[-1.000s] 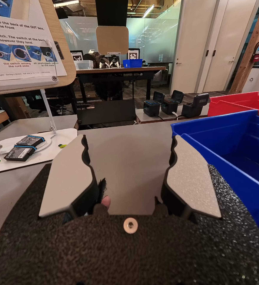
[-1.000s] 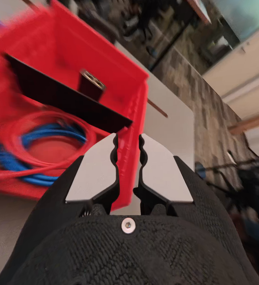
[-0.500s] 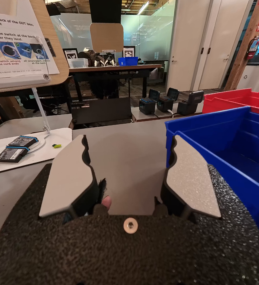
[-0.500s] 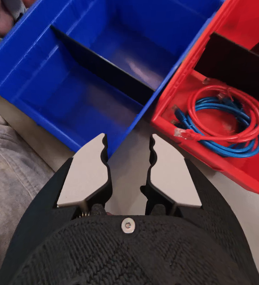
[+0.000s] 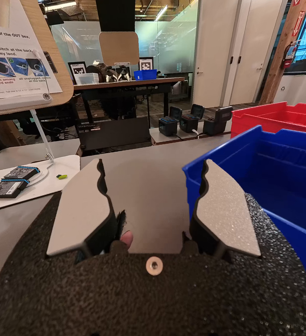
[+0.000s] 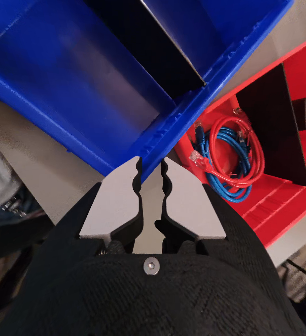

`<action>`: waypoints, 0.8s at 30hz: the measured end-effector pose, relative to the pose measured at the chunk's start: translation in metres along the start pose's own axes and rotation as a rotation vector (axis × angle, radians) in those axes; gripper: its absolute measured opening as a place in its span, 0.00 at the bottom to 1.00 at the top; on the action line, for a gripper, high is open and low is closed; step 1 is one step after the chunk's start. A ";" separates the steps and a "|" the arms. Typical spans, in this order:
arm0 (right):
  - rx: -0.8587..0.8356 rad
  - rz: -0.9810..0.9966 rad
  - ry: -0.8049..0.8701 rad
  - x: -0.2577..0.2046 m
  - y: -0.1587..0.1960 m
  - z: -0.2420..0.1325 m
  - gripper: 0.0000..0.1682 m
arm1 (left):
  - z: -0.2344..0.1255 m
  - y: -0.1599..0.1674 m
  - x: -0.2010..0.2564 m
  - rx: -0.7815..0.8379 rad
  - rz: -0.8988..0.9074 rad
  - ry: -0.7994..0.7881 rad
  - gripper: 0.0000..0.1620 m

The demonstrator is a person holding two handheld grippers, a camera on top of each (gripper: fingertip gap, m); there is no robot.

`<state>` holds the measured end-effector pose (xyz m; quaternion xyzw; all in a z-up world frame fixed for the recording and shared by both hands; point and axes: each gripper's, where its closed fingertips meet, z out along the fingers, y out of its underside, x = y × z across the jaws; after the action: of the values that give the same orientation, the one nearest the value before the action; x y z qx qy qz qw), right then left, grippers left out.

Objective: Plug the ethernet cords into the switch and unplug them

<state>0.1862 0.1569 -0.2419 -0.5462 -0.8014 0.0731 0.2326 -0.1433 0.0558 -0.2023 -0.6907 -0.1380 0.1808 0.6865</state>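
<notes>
Jaws of the left gripper (image 5: 152, 161) stand spread wide with nothing between them but bare grey table (image 5: 145, 200). The near corner of a blue bin (image 5: 276, 163) sits just off the right jaw's tip. Two black batteries (image 5: 8, 189) lie on a white board (image 5: 44, 189) off to the left of the jaws, and a red bin (image 5: 276, 116) stands beyond the blue one. The right gripper (image 6: 151, 160) looks down with its jaws parted only by a narrow gap and pinching nothing. The blue bin's (image 6: 75, 91) corner lies right at the tips; whether they touch I cannot tell. To the right of the jaws the red bin (image 6: 276, 209) holds a coiled red cable (image 6: 257, 163) and blue cable (image 6: 230, 192). Beyond its black divider (image 6: 276, 127) is a small black device (image 6: 303, 112).
</notes>
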 end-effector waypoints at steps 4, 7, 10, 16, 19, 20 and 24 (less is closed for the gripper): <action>-0.021 -0.211 -0.049 0.007 0.020 -0.006 0.11 | 0.000 0.001 -0.004 -0.004 0.020 -0.022 0.61; -0.029 -0.214 -0.113 0.012 0.039 -0.012 0.10 | -0.002 -0.005 -0.012 0.026 0.050 -0.053 0.58; 0.018 -0.272 -0.172 0.010 0.056 -0.021 0.10 | -0.004 -0.015 -0.005 0.020 0.004 0.027 0.49; -0.031 -0.268 -0.155 0.031 0.100 -0.033 0.08 | 0.032 -0.054 0.098 -0.120 -0.034 0.486 0.53; -0.069 -0.228 -0.162 0.039 0.124 -0.040 0.06 | 0.047 -0.069 0.174 -0.119 0.155 0.779 0.46; -0.088 -0.213 -0.161 0.041 0.132 -0.043 0.06 | 0.049 -0.071 0.196 -0.105 0.210 0.873 0.46; -0.133 -0.158 -0.146 0.045 0.162 -0.055 0.05 | 0.036 -0.049 0.267 -0.094 0.522 1.240 0.47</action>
<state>0.3341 0.2540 -0.2405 -0.4887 -0.8599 0.0405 0.1420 0.0834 0.2067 -0.1693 -0.7064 0.4453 -0.0955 0.5419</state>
